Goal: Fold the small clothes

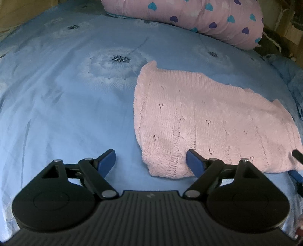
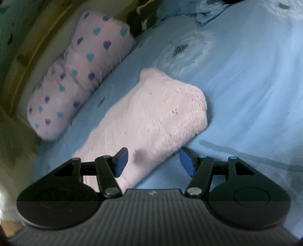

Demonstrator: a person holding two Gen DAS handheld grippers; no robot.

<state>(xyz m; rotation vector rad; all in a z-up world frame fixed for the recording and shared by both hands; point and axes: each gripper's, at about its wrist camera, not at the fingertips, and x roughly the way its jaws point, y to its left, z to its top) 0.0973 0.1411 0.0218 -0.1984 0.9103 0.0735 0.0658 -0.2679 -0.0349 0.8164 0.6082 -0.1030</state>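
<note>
Pink knitted garment (image 1: 198, 121) lies folded flat on the blue bed sheet (image 1: 62, 106), near a heart-print pillow (image 1: 191, 17). Left gripper (image 1: 150, 160) jaws are spread at its near corner; right gripper (image 2: 153, 162) jaws straddle its edge, unclamped. Loose knit could snag or unfold if pinched unevenly

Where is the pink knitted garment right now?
The pink knitted garment lies on the blue bedsheet, right of centre in the left wrist view, nearer than the heart-print pillow.
</note>
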